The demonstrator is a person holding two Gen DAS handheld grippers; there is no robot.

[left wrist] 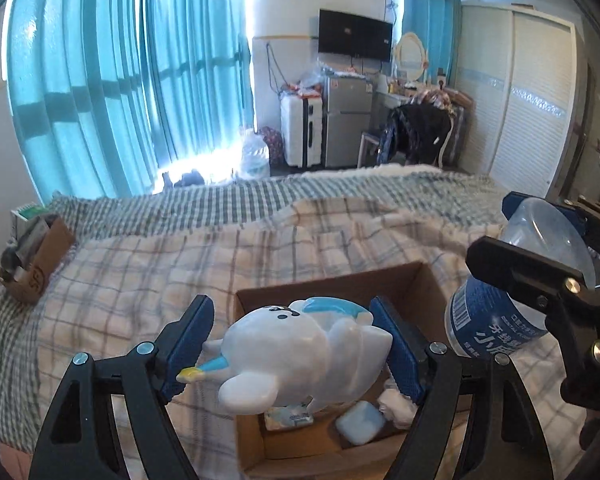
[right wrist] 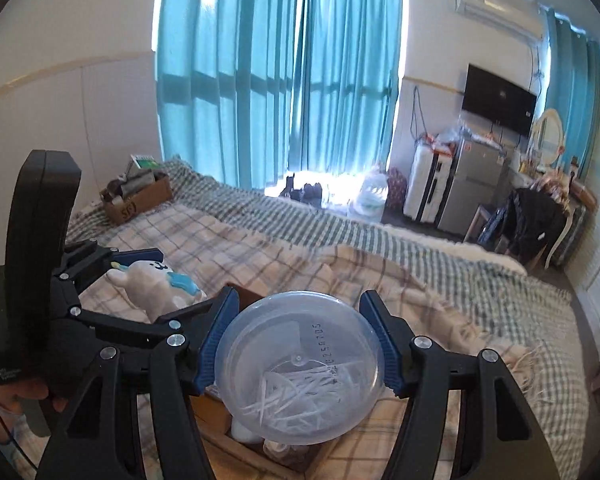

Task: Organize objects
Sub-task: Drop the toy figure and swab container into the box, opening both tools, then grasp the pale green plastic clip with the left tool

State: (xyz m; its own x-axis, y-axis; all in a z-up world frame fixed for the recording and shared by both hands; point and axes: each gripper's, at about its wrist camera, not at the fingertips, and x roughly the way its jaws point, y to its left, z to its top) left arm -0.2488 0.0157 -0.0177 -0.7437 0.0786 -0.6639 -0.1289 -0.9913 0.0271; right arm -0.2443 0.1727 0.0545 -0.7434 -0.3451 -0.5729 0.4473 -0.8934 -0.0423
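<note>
A: Left wrist view: the left gripper is clamped on the white figurine, its blue pads pressing both sides. The figurine hangs over the open cardboard box on the plaid blanket.

B: How much room at the rim?

A: The far wall and left wall of the box show bare, with open blanket beyond them. The right pad sits just inside the right wall. Below the figurine lie a pale blue case, a tissue pack and something white and soft.

B: And the other claw?

A: The right gripper stands just right of the box, closed on the clear jar with its blue label.

B: What does the right wrist view add?

A: It looks onto the jar's lid, gripped by the right gripper; white picks lie inside. The box edge shows beneath it. The left gripper and figurine are to its left.

B: Anything else around?

A: A second cardboard box sits well apart at the bed's far corner.
</note>
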